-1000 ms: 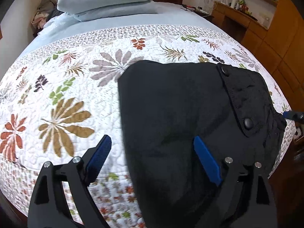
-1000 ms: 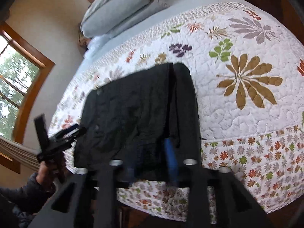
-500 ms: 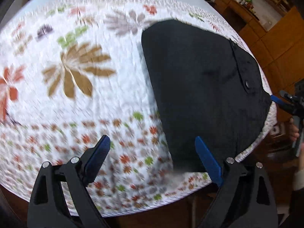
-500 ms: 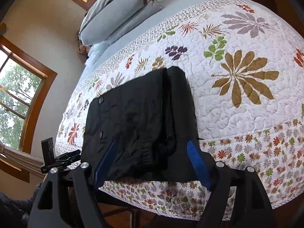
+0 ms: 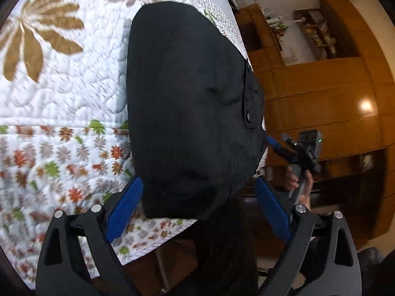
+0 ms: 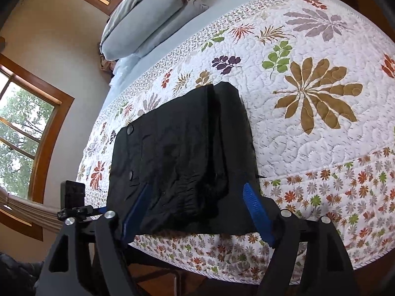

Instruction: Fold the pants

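Currently the folded black fabric pants point(image 6: 182, 162) are laid at the near edge of the floral quilted bedspread point(image 6: 308, 133) — soft, limp, light. Both the left gripper point(image 5: 197, 207) and right gripper point(image 6: 197, 212) are spread wide, nothing clamped — best gripped at the thicker gathered waistband edge.

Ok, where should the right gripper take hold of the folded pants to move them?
Probably the near edge of the pants, the gathered waistband overhanging the quilt edge. Come in low from the bedside: the right gripper already straddles that edge, open, and the stacked layers there offer a thick lip to pinch.
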Motion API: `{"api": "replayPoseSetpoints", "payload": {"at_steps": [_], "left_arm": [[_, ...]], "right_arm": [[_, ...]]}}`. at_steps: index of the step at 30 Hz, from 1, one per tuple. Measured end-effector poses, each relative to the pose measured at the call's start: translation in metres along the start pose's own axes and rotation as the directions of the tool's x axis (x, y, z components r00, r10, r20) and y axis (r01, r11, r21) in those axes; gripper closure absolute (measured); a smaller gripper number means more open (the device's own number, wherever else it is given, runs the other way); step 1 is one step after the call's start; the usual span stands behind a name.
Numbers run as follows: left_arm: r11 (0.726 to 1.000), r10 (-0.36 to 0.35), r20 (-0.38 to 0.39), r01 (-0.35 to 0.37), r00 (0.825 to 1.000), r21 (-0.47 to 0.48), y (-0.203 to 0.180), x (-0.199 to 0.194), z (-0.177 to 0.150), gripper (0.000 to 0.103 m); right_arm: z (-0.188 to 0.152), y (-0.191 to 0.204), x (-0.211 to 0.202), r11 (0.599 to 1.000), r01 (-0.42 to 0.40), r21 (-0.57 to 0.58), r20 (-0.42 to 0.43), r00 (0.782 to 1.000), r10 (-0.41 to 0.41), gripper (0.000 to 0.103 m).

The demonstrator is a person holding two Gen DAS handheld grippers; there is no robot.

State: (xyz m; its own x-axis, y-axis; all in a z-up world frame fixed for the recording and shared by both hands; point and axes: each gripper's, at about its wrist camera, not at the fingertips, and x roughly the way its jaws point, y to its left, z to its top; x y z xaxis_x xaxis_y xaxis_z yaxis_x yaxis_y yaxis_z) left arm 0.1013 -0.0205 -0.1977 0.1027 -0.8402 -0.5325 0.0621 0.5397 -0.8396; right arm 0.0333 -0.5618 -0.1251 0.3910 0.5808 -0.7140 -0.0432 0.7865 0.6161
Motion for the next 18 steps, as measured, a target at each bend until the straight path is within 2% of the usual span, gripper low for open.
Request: {"api": "replayPoseSetpoints", "payload": {"at_steps": [3, 6, 11, 15, 18], "left_arm": [[0.998, -0.013, -0.044, 0.011, 0.999, -0.055, 0.014, 0.011, 0.005, 0.01], [0.992, -0.082, -0.07, 0.074, 0.994, -0.106, 0.026, 0.019, 0.002, 0.009], [0.987, -0.116, -0.095, 0.103, 0.989, -0.126, 0.029, 0.029, 0.003, 0.004], [0.986, -0.135, -0.114, 0.122, 0.984, -0.117, 0.025, 0.03, 0.004, 0.004], [0.984, -0.145, -0.122, 0.131, 0.982, -0.118, 0.021, 0.033, 0.009, 0.004]], "right_arm": [[0.003, -0.006, 0.005, 0.998, -0.055, 0.019, -0.02, 0.998, 0.056, 0.015], [0.005, -0.014, 0.01, 0.996, -0.07, 0.047, -0.04, 0.997, 0.072, 0.009], [0.01, -0.034, 0.031, 0.984, -0.125, 0.13, -0.107, 0.984, 0.14, 0.006], [0.009, -0.04, 0.048, 0.988, -0.094, 0.124, -0.175, 0.978, 0.115, 0.006], [0.007, -0.041, 0.058, 0.987, -0.109, 0.117, -0.206, 0.97, 0.131, 0.005]]}}
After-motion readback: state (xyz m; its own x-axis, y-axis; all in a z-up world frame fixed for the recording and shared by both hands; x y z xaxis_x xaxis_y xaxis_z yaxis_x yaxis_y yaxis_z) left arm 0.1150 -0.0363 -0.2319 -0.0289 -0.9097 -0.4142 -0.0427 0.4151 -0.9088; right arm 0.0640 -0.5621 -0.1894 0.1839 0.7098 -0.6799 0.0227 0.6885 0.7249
